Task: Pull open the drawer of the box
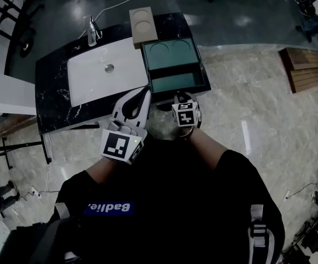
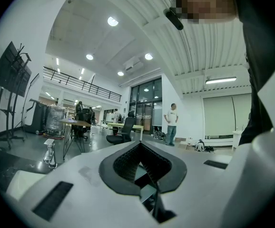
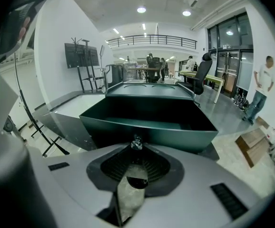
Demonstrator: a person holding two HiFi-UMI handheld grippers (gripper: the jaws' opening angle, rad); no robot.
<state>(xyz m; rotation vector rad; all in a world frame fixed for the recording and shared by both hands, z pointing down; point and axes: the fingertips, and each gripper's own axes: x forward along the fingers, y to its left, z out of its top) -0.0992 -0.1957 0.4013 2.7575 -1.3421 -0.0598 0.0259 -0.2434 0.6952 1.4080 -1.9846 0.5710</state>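
Observation:
The dark green box (image 1: pixel 170 54) stands on the right end of the black table (image 1: pixel 51 100). Its drawer (image 1: pixel 175 82) is slid out toward me, and its empty inside (image 3: pixel 147 112) shows in the right gripper view. My right gripper (image 1: pixel 180 97) is at the drawer's front, shut on the small glassy knob (image 3: pixel 136 143) in the middle of the front panel. My left gripper (image 1: pixel 146 91) hovers just left of the drawer over the table's front edge, tilted up. Its jaws (image 2: pixel 140 145) meet at the tips with nothing held.
A white slab (image 1: pixel 107 67) with a round metal fitting covers the middle of the table. A beige tray (image 1: pixel 142 25) with two round recesses lies behind the box, with a metal tap (image 1: pixel 92 31) to its left. Wooden boards (image 1: pixel 305 67) lie on the floor at the right.

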